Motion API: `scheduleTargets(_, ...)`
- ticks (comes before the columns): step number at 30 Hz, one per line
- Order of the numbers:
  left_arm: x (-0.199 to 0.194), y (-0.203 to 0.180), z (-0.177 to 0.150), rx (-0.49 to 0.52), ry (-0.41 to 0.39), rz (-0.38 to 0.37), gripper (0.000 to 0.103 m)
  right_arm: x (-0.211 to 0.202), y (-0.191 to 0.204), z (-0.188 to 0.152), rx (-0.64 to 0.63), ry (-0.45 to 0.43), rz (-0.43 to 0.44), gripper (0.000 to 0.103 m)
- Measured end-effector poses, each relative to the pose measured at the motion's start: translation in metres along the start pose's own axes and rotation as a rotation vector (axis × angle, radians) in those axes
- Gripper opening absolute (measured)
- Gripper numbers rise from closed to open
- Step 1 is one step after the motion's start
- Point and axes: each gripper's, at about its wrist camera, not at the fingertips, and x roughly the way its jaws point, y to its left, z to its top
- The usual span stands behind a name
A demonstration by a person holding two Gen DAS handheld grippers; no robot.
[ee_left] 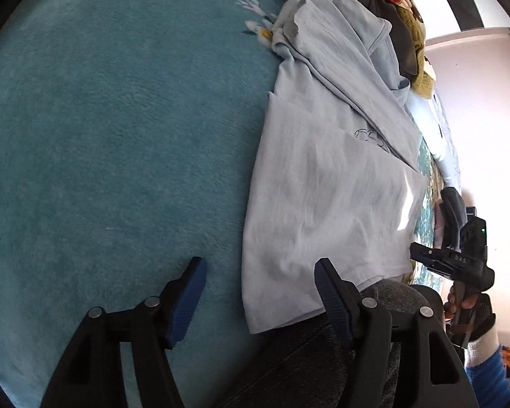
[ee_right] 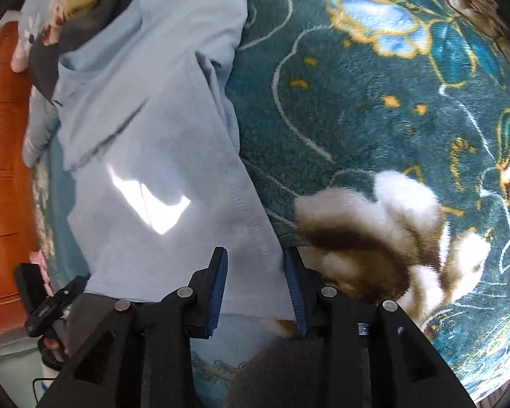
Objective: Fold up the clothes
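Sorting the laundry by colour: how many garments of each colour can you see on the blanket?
Light blue shirt: 1
Dark grey garment: 1
Yellow-green patterned garment: 1
Total: 3, the last two only partly in view.

Your shirt [ee_left: 323, 204] is thin matt cotton-like cloth; blanket [ee_left: 102, 153] is fuzzy plush fleece; tongs [ee_right: 255, 289] are matt black plastic w/ ribbed blue pads [ee_right: 219, 285].

shirt [ee_left: 326, 183] lies flat on blanket [ee_left: 119, 136], 1 side folded over its top | clothes pile [ee_left: 401, 17] behind shirt, overlapping its far end | left gripper [ee_left: 260, 282] over shirt's near hem corner | right gripper [ee_right: 255, 272] at opposite hem corner, straddling the side edge
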Motion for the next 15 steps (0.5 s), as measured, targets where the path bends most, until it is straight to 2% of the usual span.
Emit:
scheduleTargets(4, 0.006, -0.003, -0.003, -0.002, 0.02, 0.0, 0.066, 0.003, 0.008, -0.003, -0.05, 0.016, -0.016, 0.039)
scheduleTargets(6, 0.009, -0.003, -0.003, -0.008, 0.027, 0.011, 0.047, 0.004, 0.01, -0.005, -0.064, 0.025, -0.018, 0.032)
scheduleTargets(7, 0.01, -0.003, -0.004, -0.012, 0.031, 0.017, 0.023, 0.005, 0.01, -0.006, -0.068, 0.034, -0.009, 0.016)
scheduleTargets(8, 0.012, -0.003, -0.004, -0.016, 0.034, 0.022, 0.01, 0.006, 0.011, -0.008, -0.071, 0.043, 0.0, 0.004)
scheduleTargets(11, 0.01, -0.003, -0.004, -0.031, 0.033, 0.023, 0.002, 0.001, 0.01, -0.01, -0.079, 0.033, 0.032, 0.003)
scheduleTargets(12, 0.004, -0.003, -0.004, -0.04, 0.021, 0.008, 0.002, -0.003, 0.008, -0.01, -0.064, 0.023, 0.077, 0.003)
scheduleTargets(15, -0.026, -0.01, -0.005, -0.055, -0.083, -0.056, 0.002, -0.029, 0.002, -0.01, -0.023, -0.038, 0.199, 0.003)
